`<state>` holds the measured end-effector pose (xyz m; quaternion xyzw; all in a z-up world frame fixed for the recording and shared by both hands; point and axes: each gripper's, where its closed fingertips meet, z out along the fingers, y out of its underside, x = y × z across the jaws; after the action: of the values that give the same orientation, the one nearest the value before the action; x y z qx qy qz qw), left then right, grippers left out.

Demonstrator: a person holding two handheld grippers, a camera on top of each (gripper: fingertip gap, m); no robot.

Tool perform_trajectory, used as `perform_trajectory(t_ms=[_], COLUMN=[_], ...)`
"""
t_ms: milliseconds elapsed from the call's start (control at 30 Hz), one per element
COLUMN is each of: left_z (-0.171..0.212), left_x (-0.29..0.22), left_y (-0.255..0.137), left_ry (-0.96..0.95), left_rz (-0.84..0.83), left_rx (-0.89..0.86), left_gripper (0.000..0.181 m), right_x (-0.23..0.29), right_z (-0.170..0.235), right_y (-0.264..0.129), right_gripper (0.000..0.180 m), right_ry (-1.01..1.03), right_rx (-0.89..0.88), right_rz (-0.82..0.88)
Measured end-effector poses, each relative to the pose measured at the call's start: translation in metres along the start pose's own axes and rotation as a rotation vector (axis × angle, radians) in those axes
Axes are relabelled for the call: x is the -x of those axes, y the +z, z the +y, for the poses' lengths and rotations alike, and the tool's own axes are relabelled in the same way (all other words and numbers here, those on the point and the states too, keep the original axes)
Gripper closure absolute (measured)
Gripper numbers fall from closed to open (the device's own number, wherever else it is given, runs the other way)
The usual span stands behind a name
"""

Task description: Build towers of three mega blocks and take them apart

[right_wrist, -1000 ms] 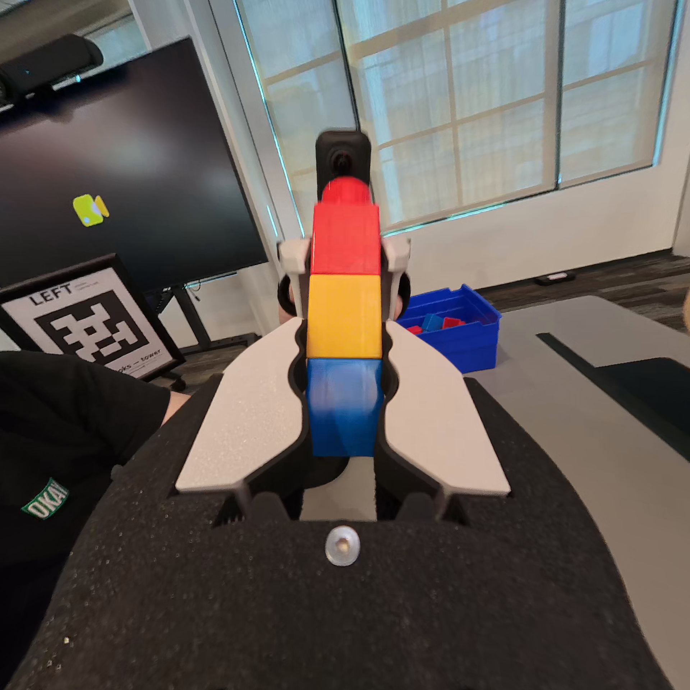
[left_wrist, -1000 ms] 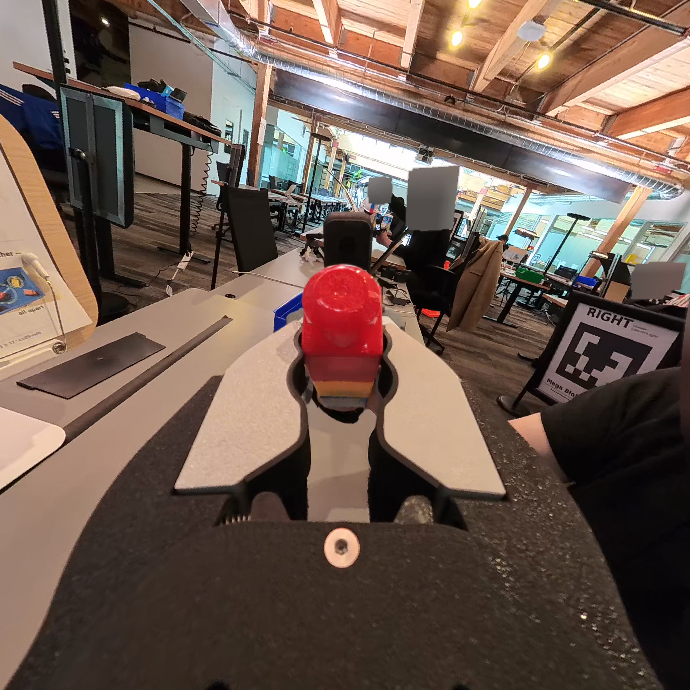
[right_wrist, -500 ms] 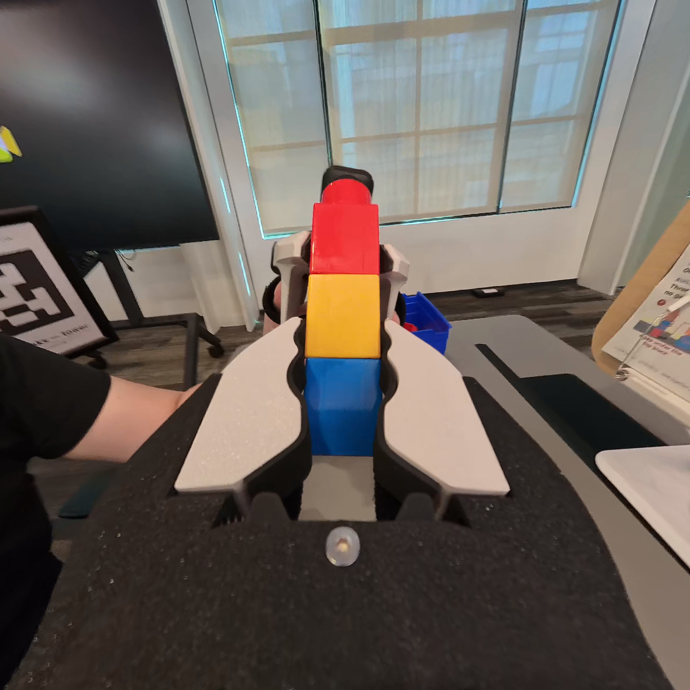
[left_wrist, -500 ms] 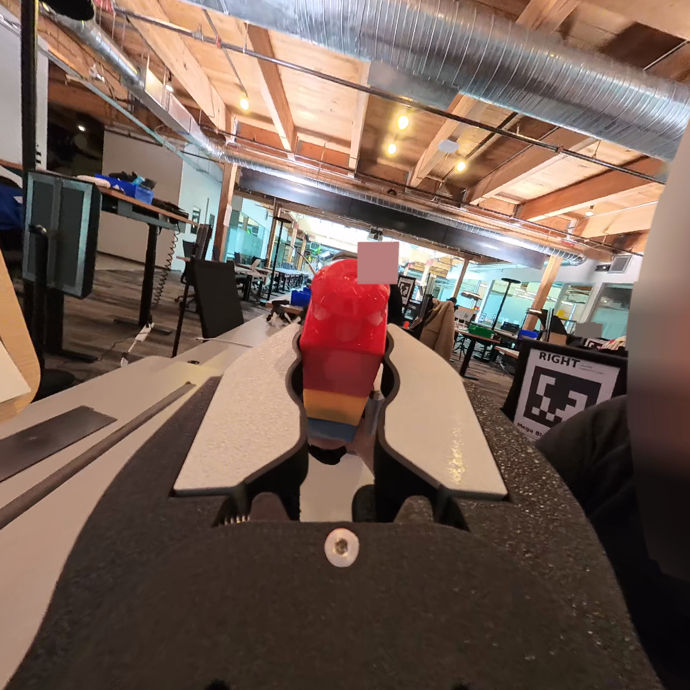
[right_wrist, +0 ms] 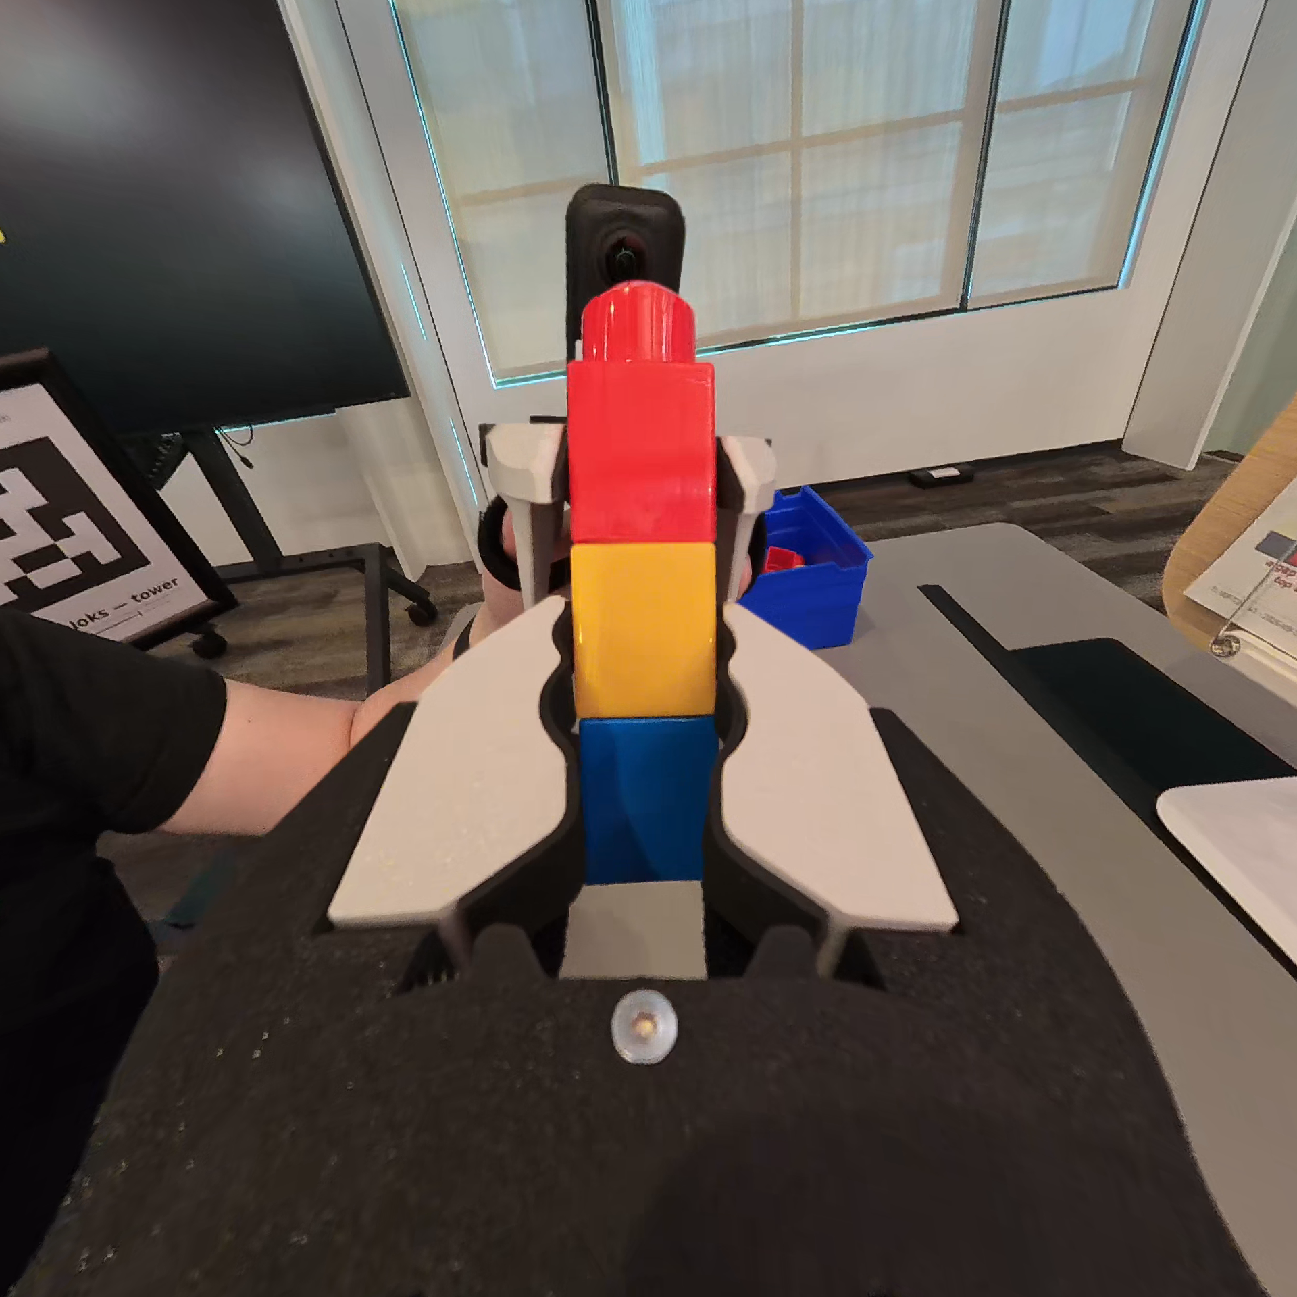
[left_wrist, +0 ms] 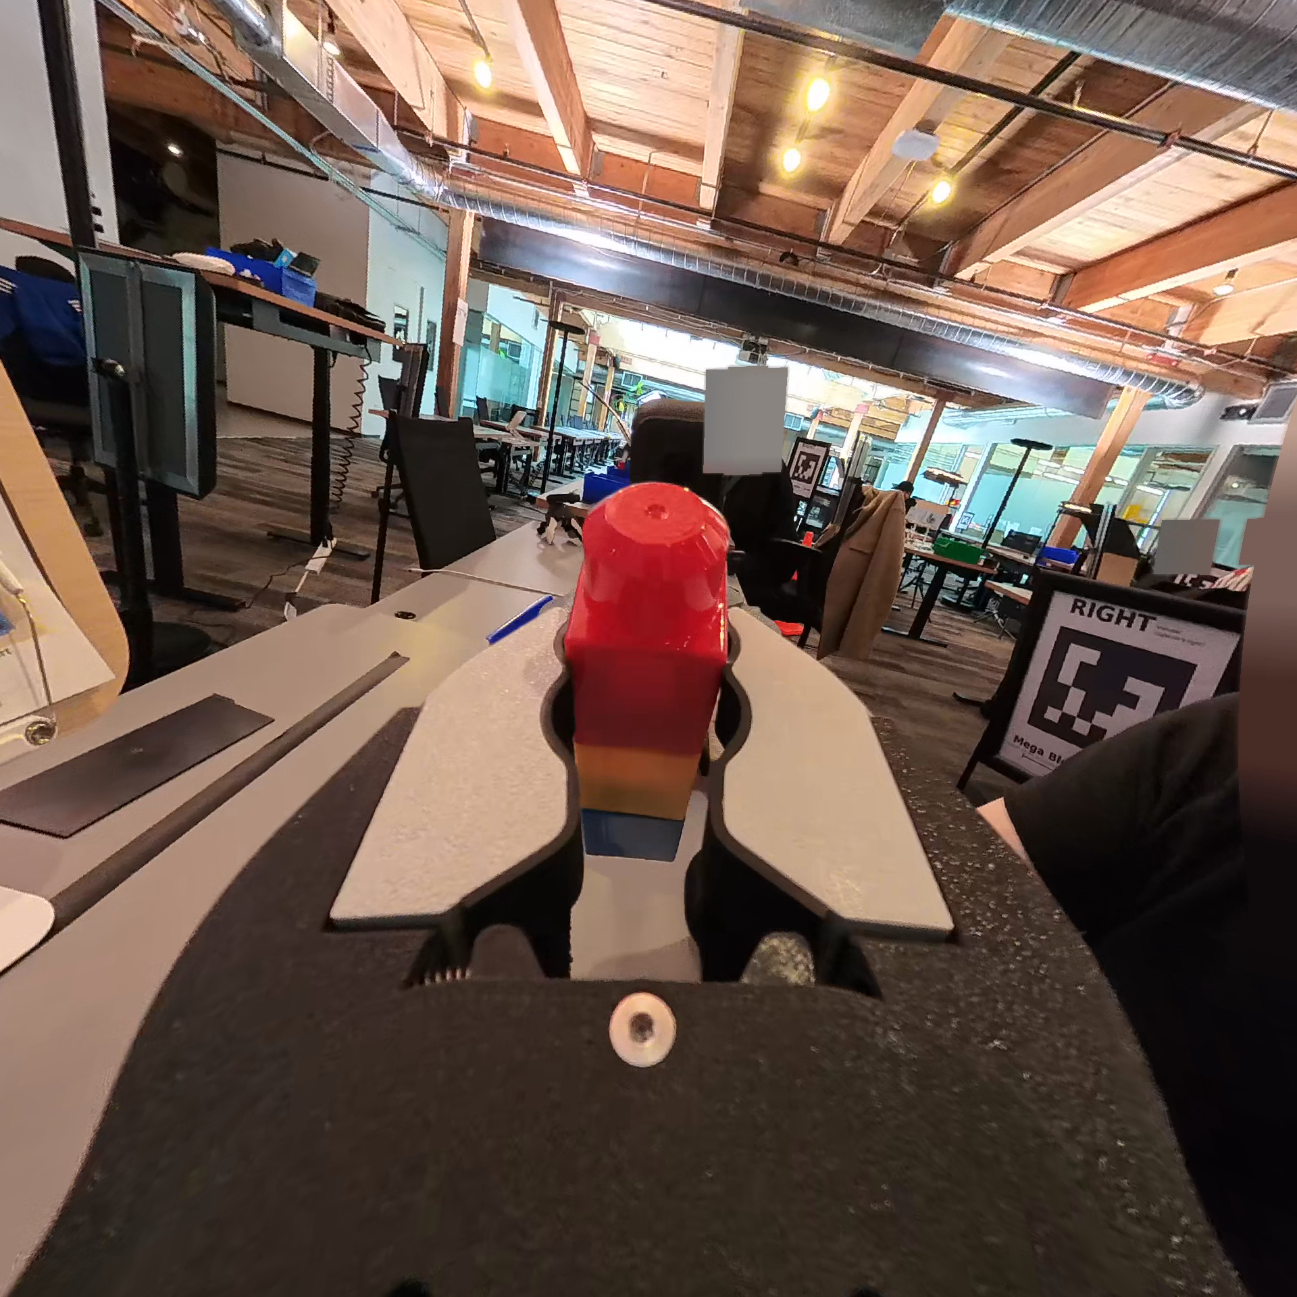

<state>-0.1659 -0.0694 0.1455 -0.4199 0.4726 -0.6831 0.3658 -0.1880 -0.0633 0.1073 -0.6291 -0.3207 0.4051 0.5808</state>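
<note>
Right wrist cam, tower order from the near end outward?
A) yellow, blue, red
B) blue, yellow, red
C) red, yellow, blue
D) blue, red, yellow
B: in the right wrist view the blue block sits between the right gripper fingers, the yellow block joins on beyond it, and the red block with its round stud is farthest out, where the left gripper closes on it.

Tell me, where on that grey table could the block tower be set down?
Bare grey table lies right of the right gripper, between the blue bin and the dark mat. Farther right is crowded: a white board and a wooden stand. The tower hangs between both grippers.
</note>
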Motion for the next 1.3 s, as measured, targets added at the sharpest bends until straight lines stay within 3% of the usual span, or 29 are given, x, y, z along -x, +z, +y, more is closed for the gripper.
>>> perform_trajectory(t_ms=[100,167,267,1000,1200,1300], left_z=[-0.001,-0.006,-0.007,0.011,0.000,-0.001], left_x=[0.000,0.000,0.000,0.007,0.010,0.016], left_y=[0.000,-0.001,-0.003,-0.007,-0.004,-0.005], left_ry=[-0.030,-0.053,-0.070,-0.081,-0.094,-0.090], left_rz=[0.015,0.023,0.041,-0.010,-0.028,-0.086], left_rx=[-0.020,-0.065,-0.066,0.104,0.004,0.017], left_gripper=[0.141,0.128,0.140,0.140,0.140,0.126], right_x=[0.000,0.003,0.000,-0.001,-0.002,-0.003], right_z=[0.003,0.007,0.008,0.019,0.013,0.005], right_y=[0.000,0.004,0.008,0.012,0.012,0.012], right_gripper=[0.144,0.144,0.144,0.144,0.144,0.143], right_ry=[0.003,0.016,0.037,0.123,0.154,0.196], right_rx=[0.021,0.034,0.024,0.013,-0.035,-0.100], right_rz=[-0.002,-0.035,-0.030,-0.118,-0.122,-0.146])
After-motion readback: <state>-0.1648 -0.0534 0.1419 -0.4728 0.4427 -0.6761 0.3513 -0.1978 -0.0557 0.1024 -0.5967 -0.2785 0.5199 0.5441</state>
